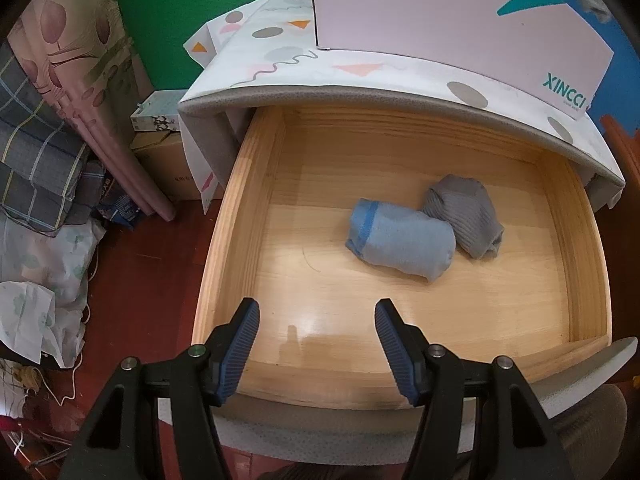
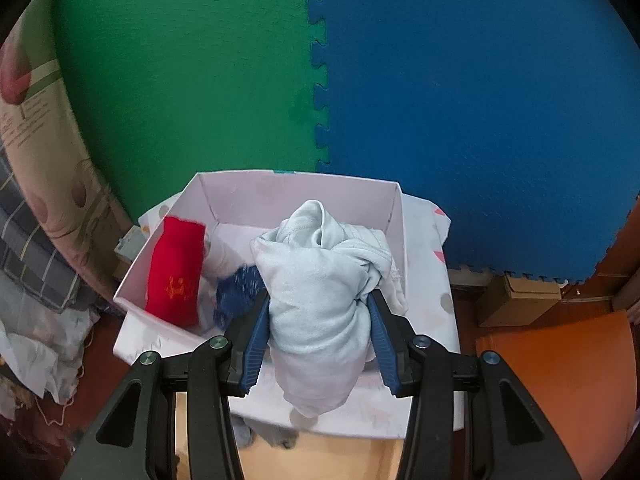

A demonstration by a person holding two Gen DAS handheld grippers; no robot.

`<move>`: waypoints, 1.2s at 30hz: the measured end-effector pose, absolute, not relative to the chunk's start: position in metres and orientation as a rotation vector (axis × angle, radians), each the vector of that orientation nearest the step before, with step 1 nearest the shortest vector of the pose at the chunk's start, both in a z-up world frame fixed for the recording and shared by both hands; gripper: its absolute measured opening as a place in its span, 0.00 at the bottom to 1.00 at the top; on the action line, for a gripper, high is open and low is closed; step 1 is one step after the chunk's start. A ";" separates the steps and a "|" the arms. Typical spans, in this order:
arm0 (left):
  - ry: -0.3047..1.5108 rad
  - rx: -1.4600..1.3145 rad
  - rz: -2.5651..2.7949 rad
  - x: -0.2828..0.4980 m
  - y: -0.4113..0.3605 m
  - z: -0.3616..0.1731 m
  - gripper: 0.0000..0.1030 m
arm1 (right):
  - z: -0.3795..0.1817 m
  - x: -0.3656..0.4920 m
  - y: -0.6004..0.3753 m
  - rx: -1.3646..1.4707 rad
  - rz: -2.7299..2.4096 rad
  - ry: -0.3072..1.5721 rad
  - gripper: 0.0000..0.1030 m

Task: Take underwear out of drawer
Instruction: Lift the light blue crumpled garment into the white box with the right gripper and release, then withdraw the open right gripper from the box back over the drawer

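Underwear (image 2: pixel 320 304) bundle sits clamped in right claw (image 2: pixel 318 316) above box (image 2: pixel 224 192).

Left tool (image 1: pixel 316 320) black-armed, ribbed blue pads (image 1: pixel 244 344), silver screws, right tool (image 2: pixel 318 312) alike

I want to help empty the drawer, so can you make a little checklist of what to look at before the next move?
1. Right gripper has the pale bundle squeezed between its pads: ok.
2. Bundle is over the white box: ok.
3. Room in the box beside the red roll: ok.
4. Left gripper open and empty over the drawer: ok.
5. Drawer emptied: not ok, the blue roll and grey roll remain.
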State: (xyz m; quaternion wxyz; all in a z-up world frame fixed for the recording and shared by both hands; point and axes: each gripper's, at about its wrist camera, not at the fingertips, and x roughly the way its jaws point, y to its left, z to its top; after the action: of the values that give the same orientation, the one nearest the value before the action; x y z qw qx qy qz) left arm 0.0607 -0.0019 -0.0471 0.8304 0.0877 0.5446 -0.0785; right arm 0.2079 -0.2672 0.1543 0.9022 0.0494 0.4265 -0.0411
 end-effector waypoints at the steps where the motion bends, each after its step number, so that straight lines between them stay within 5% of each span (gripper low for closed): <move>1: 1.154 0.184 -0.169 0.060 -0.002 -0.047 0.60 | 0.150 0.215 -0.267 0.103 -0.088 0.892 0.43; 17: 1.155 0.153 -0.177 0.061 0.002 -0.046 0.60 | 0.079 0.256 -0.259 0.032 -0.128 1.023 0.53; 24: 1.157 0.151 -0.173 0.062 0.003 -0.046 0.60 | 0.086 0.243 -0.257 0.025 -0.107 0.997 0.73; 36: 1.165 0.160 -0.163 0.063 0.001 -0.048 0.60 | 0.115 0.182 -0.258 0.021 -0.070 0.918 0.76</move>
State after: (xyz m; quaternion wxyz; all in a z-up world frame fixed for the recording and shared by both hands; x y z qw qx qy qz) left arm 0.0629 0.0014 -0.0481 0.8290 0.0755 0.5488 -0.0767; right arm 0.1822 -0.2581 0.1148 0.8960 0.0099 0.4427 -0.0337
